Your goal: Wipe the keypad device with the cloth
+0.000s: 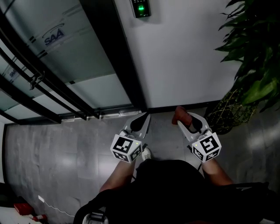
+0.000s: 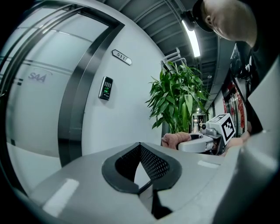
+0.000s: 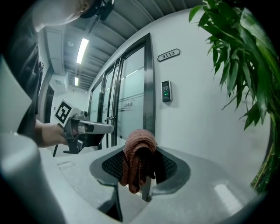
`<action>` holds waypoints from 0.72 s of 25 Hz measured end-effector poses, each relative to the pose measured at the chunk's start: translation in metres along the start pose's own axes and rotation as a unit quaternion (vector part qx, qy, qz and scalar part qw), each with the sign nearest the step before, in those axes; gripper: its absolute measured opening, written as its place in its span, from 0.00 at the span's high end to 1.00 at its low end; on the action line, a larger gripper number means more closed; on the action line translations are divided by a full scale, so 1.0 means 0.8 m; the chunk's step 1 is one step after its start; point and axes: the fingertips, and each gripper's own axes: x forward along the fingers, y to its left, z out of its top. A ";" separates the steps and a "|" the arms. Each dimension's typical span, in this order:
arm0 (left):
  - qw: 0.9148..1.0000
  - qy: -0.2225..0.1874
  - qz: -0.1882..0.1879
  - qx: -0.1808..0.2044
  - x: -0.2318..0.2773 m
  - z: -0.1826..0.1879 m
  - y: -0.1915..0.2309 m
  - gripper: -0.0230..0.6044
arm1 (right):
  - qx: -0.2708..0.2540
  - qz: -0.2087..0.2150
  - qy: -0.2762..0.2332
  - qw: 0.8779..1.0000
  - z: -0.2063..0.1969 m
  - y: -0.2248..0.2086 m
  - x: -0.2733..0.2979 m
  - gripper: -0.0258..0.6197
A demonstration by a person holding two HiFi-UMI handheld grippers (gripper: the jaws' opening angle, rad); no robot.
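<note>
The keypad device (image 1: 141, 8) is mounted high on the white wall, its screen lit green; it also shows as the keypad device (image 2: 105, 88) and the keypad device (image 3: 166, 91). My right gripper (image 1: 184, 119) is shut on a reddish-brown cloth (image 1: 180, 114), which hangs folded over the fingertips as the cloth (image 3: 139, 154). My left gripper (image 1: 145, 117) is shut with nothing in it, its tips meeting at the left gripper (image 2: 140, 146). Both grippers are held low, well below the keypad and apart from the wall.
A frosted glass door (image 1: 65, 52) with a dark frame (image 1: 124, 57) stands left of the keypad. A potted plant (image 1: 251, 65) fills the right side. A room number plate (image 3: 168, 54) sits above the keypad. Red items (image 1: 26, 210) lie on the floor at lower left.
</note>
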 end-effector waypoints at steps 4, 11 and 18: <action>1.000 0.001 -0.003 0.010 -0.001 0.000 -0.004 0.94 | 0.004 0.001 0.000 1.000 -0.003 0.002 0.002 0.73; 1.000 0.002 -0.010 0.002 -0.001 0.000 -0.005 0.94 | 0.002 -0.003 0.000 1.000 -0.002 0.001 0.000 0.73; 1.000 0.005 -0.011 0.003 -0.001 -0.003 -0.009 0.94 | 0.001 0.000 0.007 1.000 -0.009 0.003 -0.001 0.73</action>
